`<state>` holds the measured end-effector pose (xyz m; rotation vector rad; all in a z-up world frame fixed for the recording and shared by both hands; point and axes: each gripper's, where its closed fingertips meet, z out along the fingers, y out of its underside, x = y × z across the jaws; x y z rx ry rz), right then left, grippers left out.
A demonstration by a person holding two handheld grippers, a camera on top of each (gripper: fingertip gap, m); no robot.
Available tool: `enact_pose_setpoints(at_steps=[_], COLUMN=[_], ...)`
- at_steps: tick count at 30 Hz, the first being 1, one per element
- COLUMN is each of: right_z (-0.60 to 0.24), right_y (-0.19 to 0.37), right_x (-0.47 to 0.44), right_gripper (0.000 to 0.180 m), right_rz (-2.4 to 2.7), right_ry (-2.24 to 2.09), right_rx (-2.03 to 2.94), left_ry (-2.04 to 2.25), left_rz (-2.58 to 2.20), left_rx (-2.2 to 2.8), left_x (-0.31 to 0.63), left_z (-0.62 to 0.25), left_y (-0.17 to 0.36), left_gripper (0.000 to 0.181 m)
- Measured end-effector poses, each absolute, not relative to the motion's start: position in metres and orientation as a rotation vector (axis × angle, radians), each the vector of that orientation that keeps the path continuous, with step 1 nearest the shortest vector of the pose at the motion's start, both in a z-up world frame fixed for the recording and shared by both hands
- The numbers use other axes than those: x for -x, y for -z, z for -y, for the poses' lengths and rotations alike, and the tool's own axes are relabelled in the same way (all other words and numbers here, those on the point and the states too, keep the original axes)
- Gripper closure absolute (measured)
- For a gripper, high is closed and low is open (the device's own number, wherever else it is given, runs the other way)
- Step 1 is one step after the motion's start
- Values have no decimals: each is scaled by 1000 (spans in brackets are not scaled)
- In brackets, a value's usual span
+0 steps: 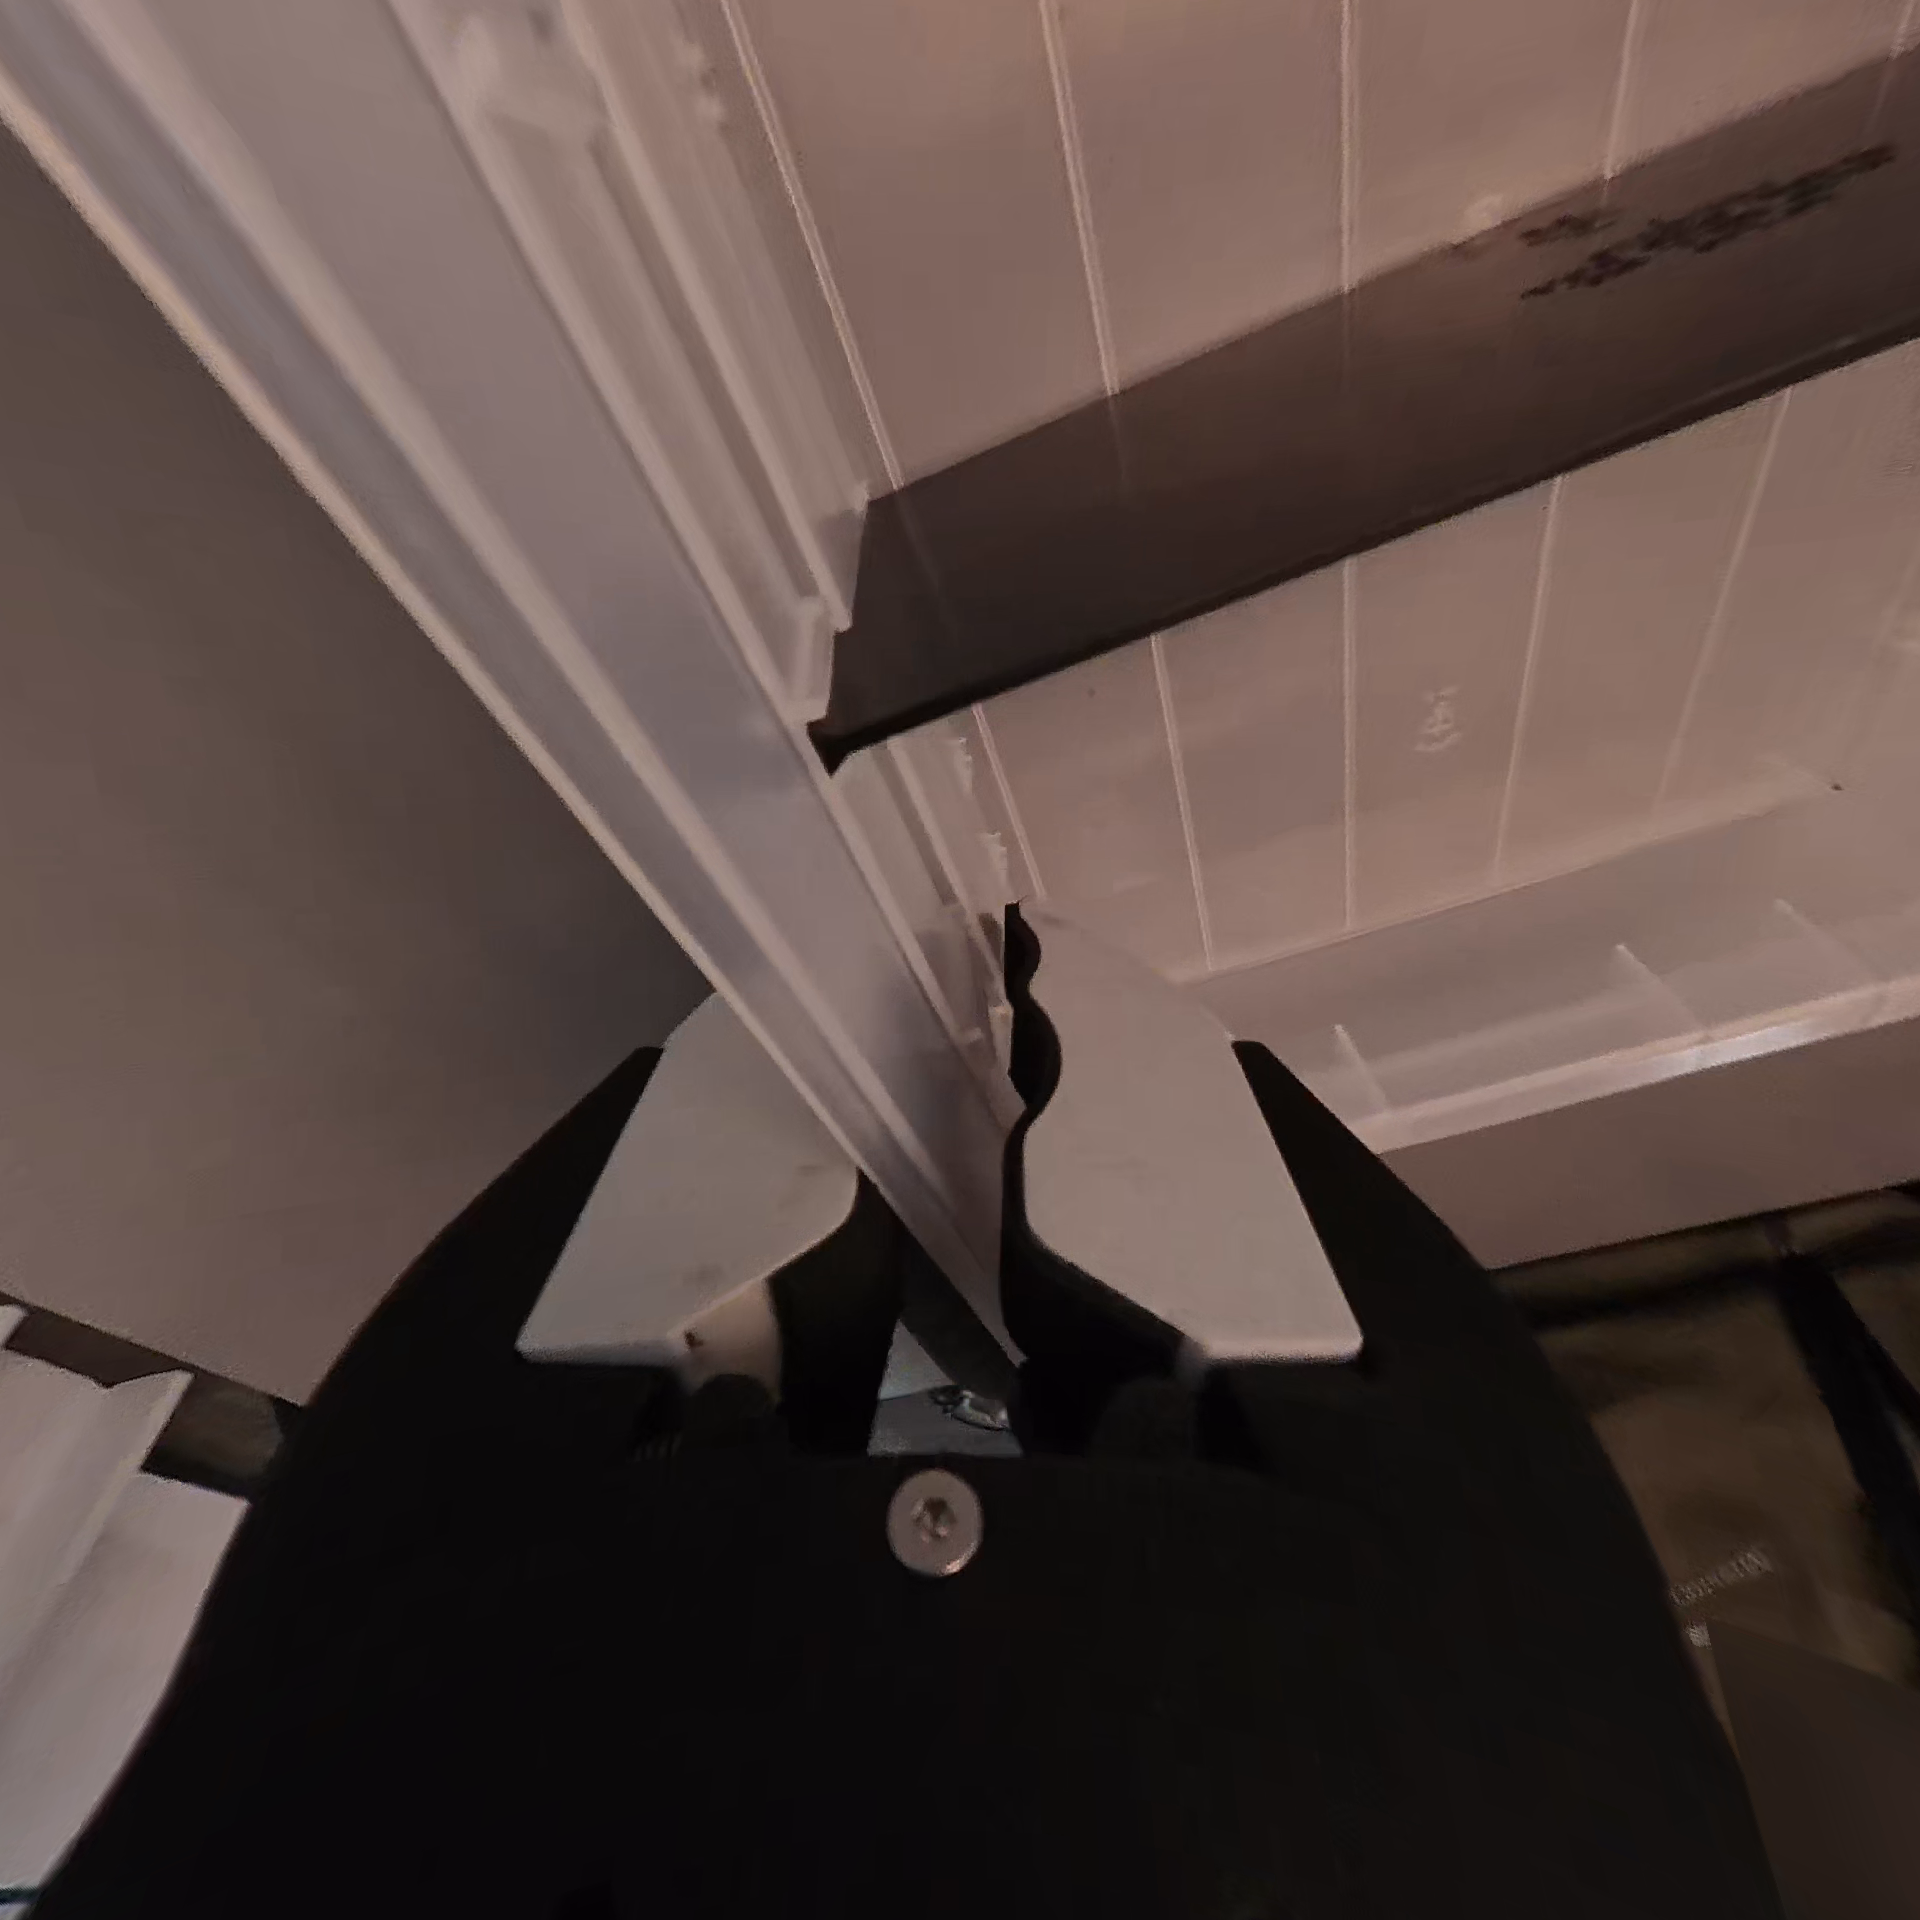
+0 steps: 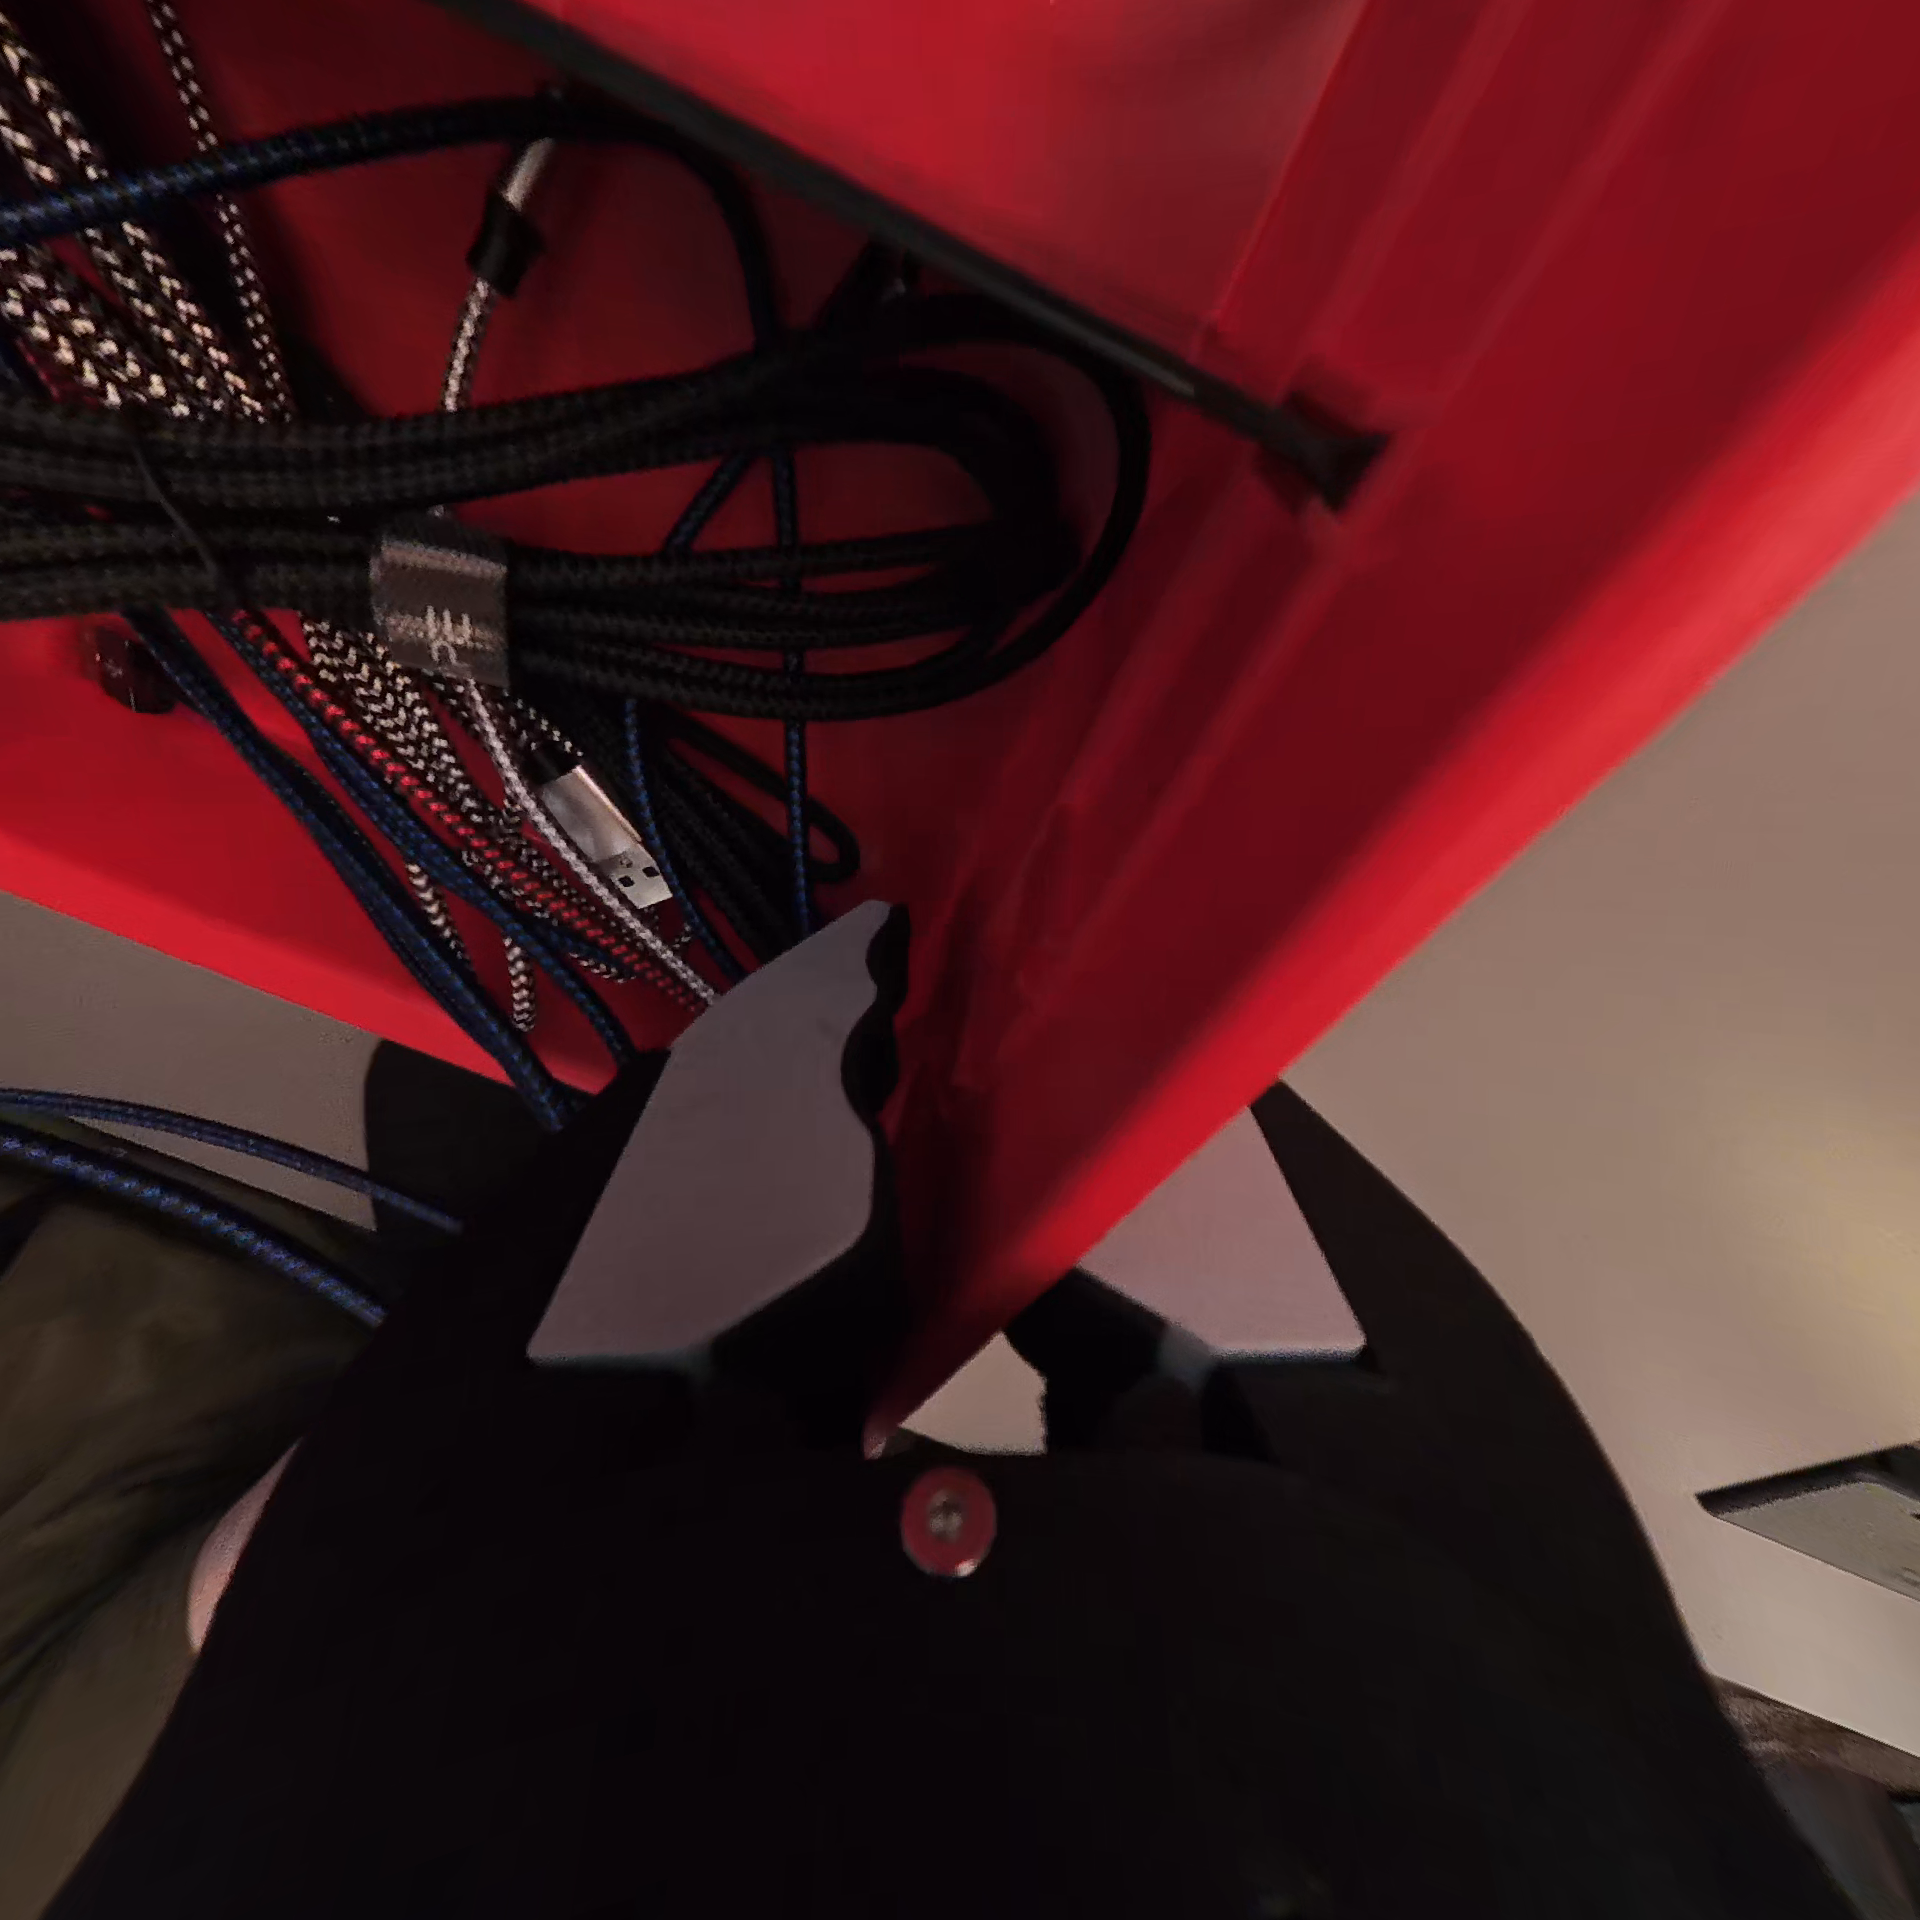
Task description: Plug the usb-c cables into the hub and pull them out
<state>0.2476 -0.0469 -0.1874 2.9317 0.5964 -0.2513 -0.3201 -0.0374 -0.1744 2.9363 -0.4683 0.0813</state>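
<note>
The left tool (image 1: 935,1122) is closed on the rim of a clear plastic bin (image 1: 644,665). The right tool (image 2: 997,1164) is pinched shut on the wall of a red fabric bin (image 2: 1351,520), with the tangled braided cables (image 2: 644,582) inside, just ahead and left of its tips. No hub is visible. Judging by this, keep both grips firm and set the bins level before sorting out a single cable.

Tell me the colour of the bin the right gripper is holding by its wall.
Red bin, seen best in the right wrist view; braided cables lie inside.
</note>
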Motion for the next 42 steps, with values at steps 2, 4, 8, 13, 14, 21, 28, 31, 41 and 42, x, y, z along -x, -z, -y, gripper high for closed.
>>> enact_pose_setpoints(at_steps=[2,4,8,13,14,21,28,31,41,42], right_z=[48,49,51,51,50,36,16,14,41,54], right_y=[187,186,185,185,185,170,101,66,-5,2], right_x=[-234,-221,-199,-184,-185,-193,-184,-150,46,65], right_gripper=[162,160,159,156,156,133,132,132,130,131], right_rz=[-605,-607,-615,-648,-653,-640,-672,-904,-2078,-2093], right_ry=[242,214,167,135,127,45,-178,-256,470,680], right_rx=[-2898,-2869,-2832,-2818,-2818,-2938,-3280,-3405,-3494,-3389], left_ry=[-55,-27,4,-2,-12,-88,-142,-106,-81,-52], left_rz=[511,549,610,648,655,709,643,541,486,498], left_rx=[-2937,-2937,-2938,-2940,-2936,-3008,-3306,-3526,-4315,-4382], left_x=[309,300,287,280,280,277,295,314,332,333], left_z=[35,33,31,30,31,33,25,12,-7,-5], left_y=[175,175,176,176,175,153,95,61,-75,-85], left_gripper=[162,159,155,154,153,148,152,153,141,136])
